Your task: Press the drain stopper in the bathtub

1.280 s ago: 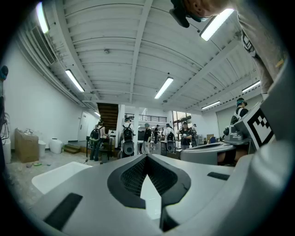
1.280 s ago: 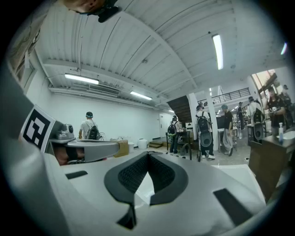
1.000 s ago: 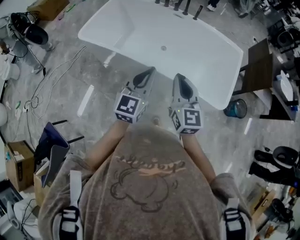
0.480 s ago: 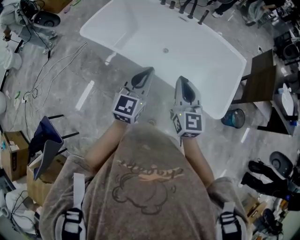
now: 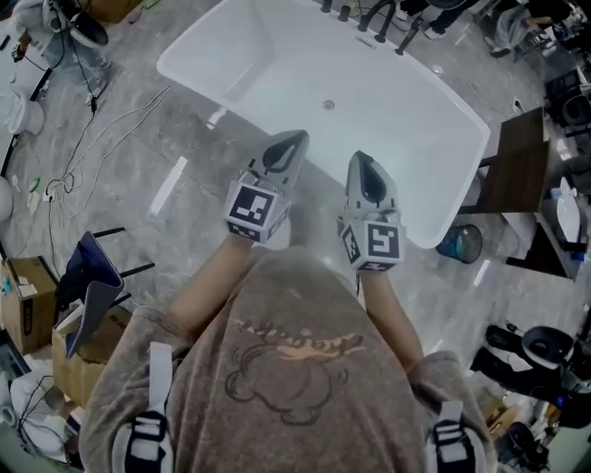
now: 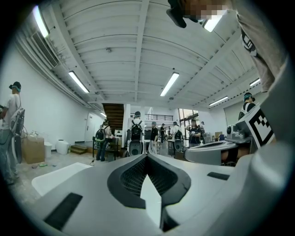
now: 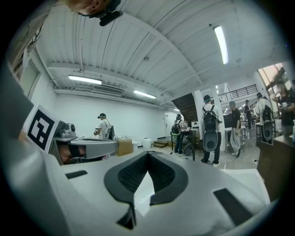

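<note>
A white bathtub [image 5: 231, 55] stands on the grey floor ahead of me in the head view. Its small round drain stopper [image 5: 328, 105] sits in the middle of the tub bottom, and dark taps [image 5: 374, 18] line the far rim. My left gripper [image 5: 294, 139] is held over the near rim, shut and empty. My right gripper [image 5: 358, 159] is beside it, also shut and empty. Both are well short of the stopper. In the left gripper view the left gripper [image 6: 147, 156] points level across the room, as does the right gripper [image 7: 148, 153] in its own view.
A blue bucket [image 5: 459, 242] and a dark wooden table [image 5: 517, 157] stand right of the tub. Cables [image 5: 83, 157] trail over the floor at left, with a folded blue chair [image 5: 92, 282] and a cardboard box [image 5: 28, 300] nearer me. Several people [image 6: 136, 136] stand across the room.
The head view has shifted slightly, so the tub sits a little more to the right. Both grippers stay shut and hold nearly the same place before the near rim.
</note>
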`<state>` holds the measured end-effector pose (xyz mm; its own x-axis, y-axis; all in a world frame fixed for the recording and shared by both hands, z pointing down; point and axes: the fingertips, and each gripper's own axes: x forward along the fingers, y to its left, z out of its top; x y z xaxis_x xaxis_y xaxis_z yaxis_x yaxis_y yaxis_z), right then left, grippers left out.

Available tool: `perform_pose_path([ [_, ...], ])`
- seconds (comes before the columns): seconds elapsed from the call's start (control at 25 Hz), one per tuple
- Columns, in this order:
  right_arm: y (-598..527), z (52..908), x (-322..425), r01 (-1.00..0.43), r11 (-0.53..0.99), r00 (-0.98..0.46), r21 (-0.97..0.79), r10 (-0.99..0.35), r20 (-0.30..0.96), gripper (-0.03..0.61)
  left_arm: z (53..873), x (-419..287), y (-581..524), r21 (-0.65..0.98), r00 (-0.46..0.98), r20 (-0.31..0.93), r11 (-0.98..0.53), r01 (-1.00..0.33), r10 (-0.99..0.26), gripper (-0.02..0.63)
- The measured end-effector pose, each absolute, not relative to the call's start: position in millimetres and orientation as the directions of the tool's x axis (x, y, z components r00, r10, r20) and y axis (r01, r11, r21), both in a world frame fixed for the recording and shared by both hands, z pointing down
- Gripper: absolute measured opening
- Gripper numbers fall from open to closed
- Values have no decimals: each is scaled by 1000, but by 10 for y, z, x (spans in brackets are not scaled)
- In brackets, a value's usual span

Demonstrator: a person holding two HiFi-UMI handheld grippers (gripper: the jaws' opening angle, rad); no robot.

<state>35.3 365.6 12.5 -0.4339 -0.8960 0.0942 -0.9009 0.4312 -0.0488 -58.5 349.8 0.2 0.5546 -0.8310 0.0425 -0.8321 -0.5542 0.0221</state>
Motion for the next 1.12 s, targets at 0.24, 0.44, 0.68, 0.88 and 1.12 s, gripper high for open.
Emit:
perform_pose_path([
  [0.24, 3321, 180, 362, -912, 408, -411, -50, -906, 102, 6, 118, -539, 3134, 20, 579, 49, -579, -815, -814, 9],
  [0.44, 2940, 218, 369, -922, 383, -387, -54, -915, 113, 6, 152, -519, 2740, 11, 605, 54, -605, -796, -794, 9],
  [0.68, 2388, 230, 299, -933, 353, -359, -65, -926, 115, 6, 138, -519, 2181, 4, 645, 63, -646, -763, -761, 11],
  [0.88, 1976, 224, 223, -945, 317, -324, -80, -938, 119, 6, 135, -576, 1771, 3, 678, 77, -680, -733, -731, 9],
  [1.12, 1520, 273, 129, -956, 278, -288, -92, -949, 125, 6, 152, -646, 1277, 5, 715, 95, -718, -696, -692, 9],
])
